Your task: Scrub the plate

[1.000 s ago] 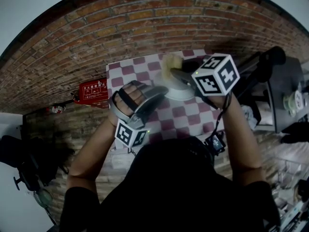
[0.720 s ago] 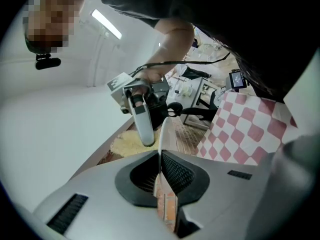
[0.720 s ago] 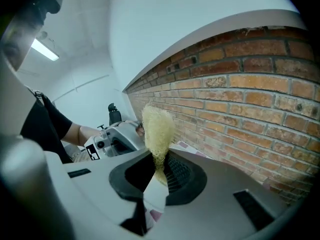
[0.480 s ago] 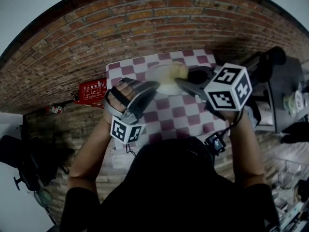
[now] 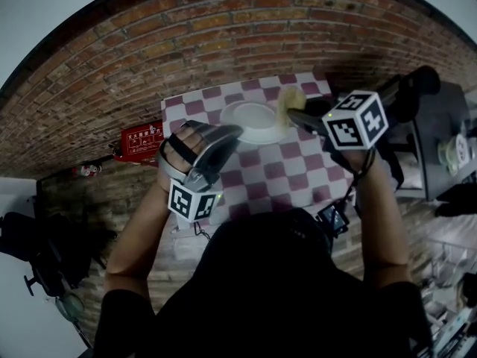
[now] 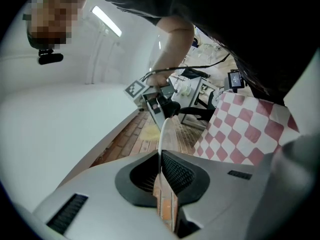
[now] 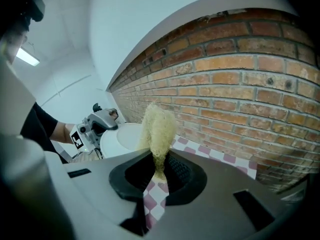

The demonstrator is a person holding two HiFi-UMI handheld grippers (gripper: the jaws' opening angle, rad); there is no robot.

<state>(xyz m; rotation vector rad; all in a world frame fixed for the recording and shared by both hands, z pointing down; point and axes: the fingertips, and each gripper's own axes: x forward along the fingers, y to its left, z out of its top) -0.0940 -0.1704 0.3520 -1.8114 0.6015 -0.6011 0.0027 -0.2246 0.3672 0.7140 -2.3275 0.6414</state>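
Note:
A white plate [image 5: 252, 119] rests on the red-and-white checkered cloth [image 5: 291, 170]. My left gripper [image 5: 232, 131] is shut on the plate's near-left rim; in the left gripper view the plate [image 6: 162, 131] shows edge-on between the pads. My right gripper [image 5: 297, 115] is shut on a yellowish fibrous scrubber [image 5: 289, 100], which hangs just off the plate's right edge. In the right gripper view the scrubber [image 7: 157, 126] stands up from the jaws, with the plate [image 7: 124, 136] and the left gripper [image 7: 95, 126] behind it to the left.
A brick surface [image 5: 223, 28] surrounds the small table. A red box [image 5: 144, 142] lies to the table's left. Dark equipment [image 5: 421, 103] and a shelf stand to the right. A cable and a small device [image 5: 332, 218] hang below my right hand.
My right gripper has carried the scrubber from over the plate to the plate's right edge, so the plate's face now shows. The left gripper has shifted slightly left, still holding the rim.

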